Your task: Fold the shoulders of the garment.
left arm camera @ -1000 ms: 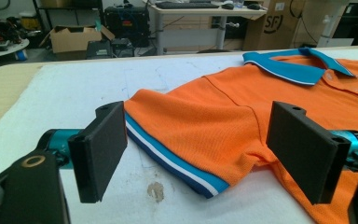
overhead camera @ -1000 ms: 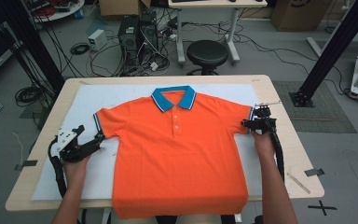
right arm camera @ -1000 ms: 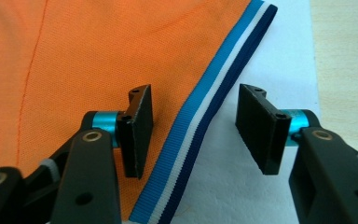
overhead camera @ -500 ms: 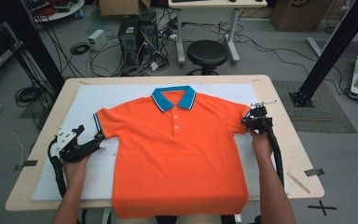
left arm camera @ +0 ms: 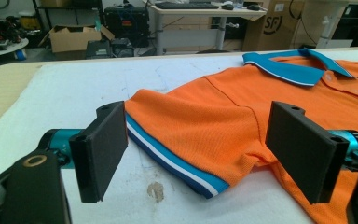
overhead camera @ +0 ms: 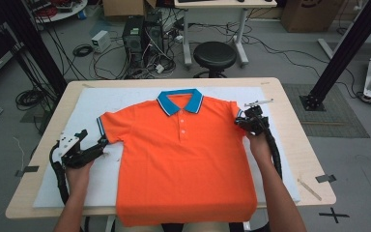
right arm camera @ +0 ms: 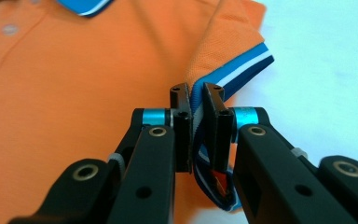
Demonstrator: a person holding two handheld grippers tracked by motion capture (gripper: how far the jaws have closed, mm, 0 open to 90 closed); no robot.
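orange polo shirt (overhead camera: pixel 183 159) lies flat at the centre of the high view on a white mat (overhead camera: pixel 92 104) covering the tabletop (overhead camera: pixel 299 145). at mid right, the right gripper (overhead camera: pixel 248 120) has its jaws pinched on the striped sleeve cuff (right arm camera: pixel 242 67). at lower left, the left gripper (overhead camera: pixel 99 145) has its jaws spread wide around the other sleeve (left arm camera: pixel 191 135), not touching.
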